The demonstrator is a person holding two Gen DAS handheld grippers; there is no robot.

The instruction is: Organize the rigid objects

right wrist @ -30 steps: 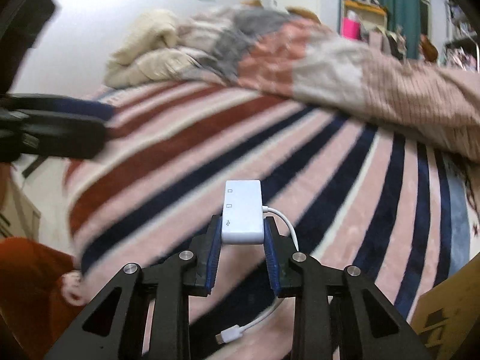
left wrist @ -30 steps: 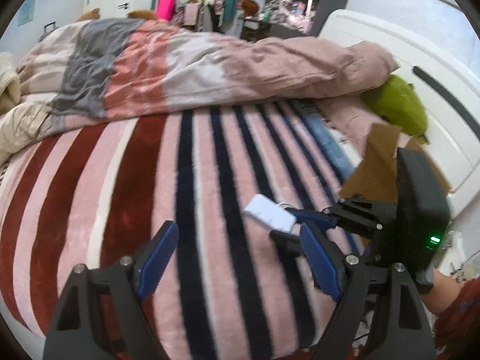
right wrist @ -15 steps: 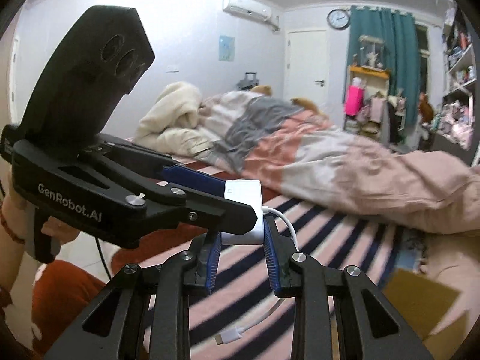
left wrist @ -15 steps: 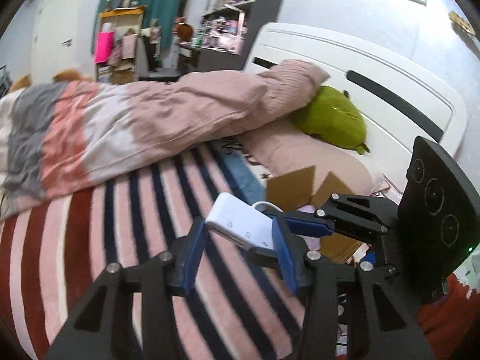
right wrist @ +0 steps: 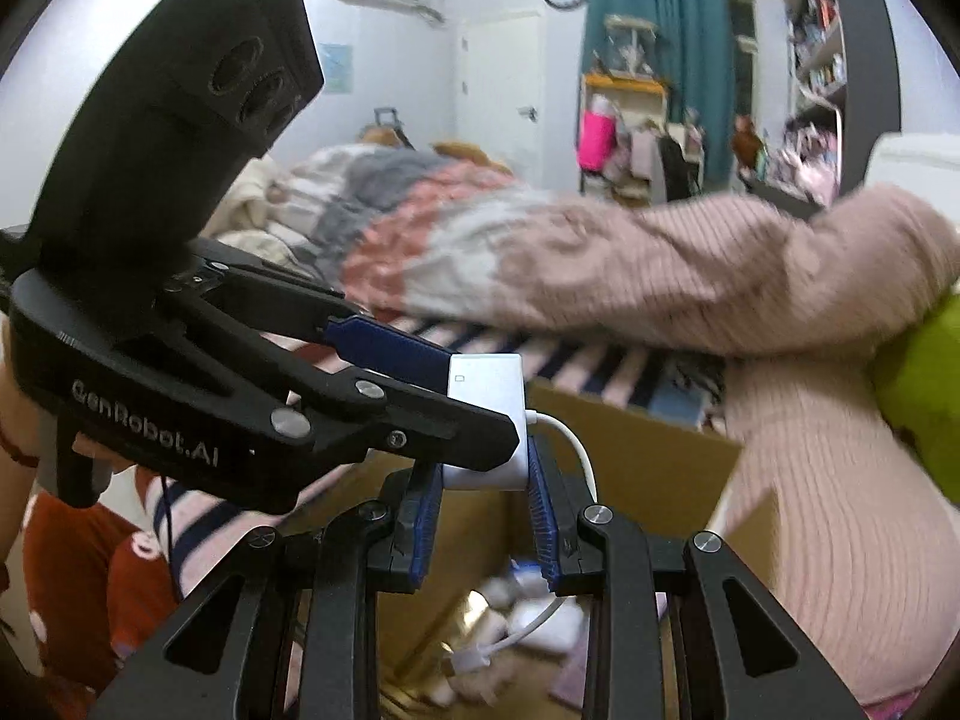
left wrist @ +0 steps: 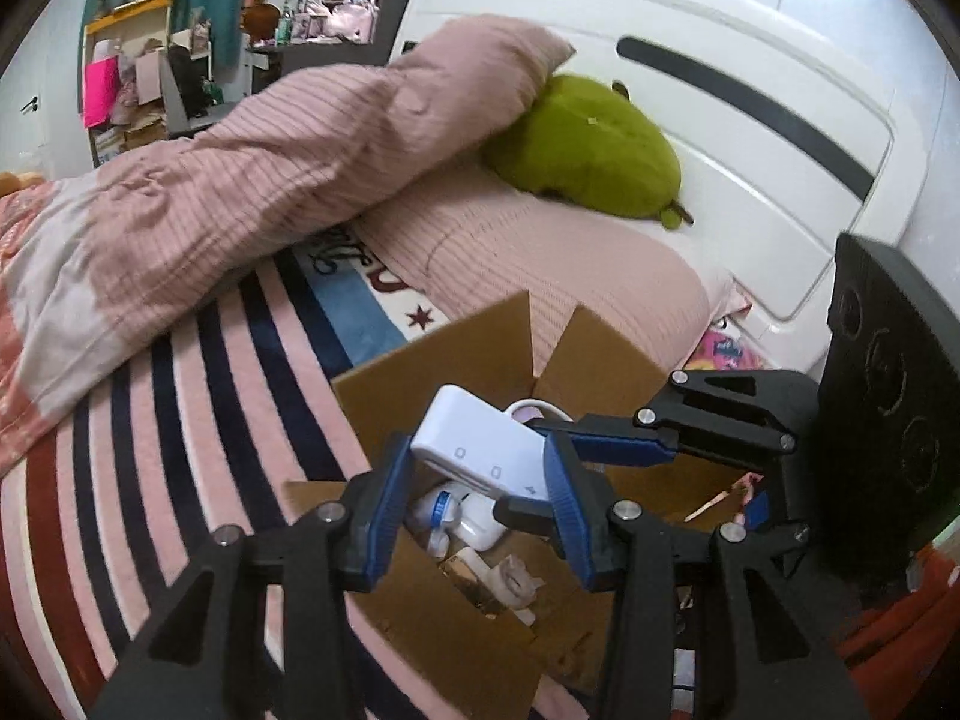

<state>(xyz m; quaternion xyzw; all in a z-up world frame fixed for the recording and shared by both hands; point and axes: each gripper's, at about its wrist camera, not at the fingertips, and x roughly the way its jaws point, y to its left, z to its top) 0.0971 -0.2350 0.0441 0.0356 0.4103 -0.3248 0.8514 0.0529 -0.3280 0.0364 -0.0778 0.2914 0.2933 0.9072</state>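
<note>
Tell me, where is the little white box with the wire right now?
The white adapter is up in the air over the open cardboard box on the bed, pinched between both tongs, left and right.

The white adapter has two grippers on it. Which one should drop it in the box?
Probably the right gripper: it pinches the white adapter over the open cardboard box. The left gripper only grips its end.

White adapter point(left wrist: 486, 450) (short cable trailing) held above open cardboard box point(left wrist: 432, 372).
</note>
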